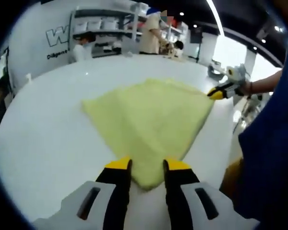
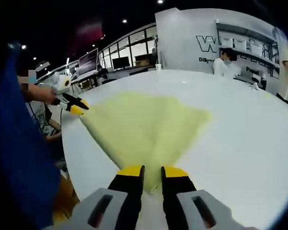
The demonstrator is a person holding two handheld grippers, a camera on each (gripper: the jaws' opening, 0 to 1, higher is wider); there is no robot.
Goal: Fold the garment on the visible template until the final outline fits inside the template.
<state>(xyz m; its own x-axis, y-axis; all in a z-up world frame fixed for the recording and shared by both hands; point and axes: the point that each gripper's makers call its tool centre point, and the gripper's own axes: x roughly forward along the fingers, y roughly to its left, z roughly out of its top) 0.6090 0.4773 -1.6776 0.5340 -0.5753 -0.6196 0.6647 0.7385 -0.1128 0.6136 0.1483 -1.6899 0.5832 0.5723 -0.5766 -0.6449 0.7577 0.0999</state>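
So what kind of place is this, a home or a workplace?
Most likely a workplace, perhaps an open office or lab. A yellow cloth lies on a big white table; behind it are shelves with white boxes, a wall with large lettering, and desks with monitors.

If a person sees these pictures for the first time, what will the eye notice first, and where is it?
The pale yellow garment stands out first, spread in a fan shape on the white table. Next are the yellow-tipped jaws of the left gripper, set at the garment's near corner, and those of the right gripper at another corner. Behind the table, people stand by white shelves.
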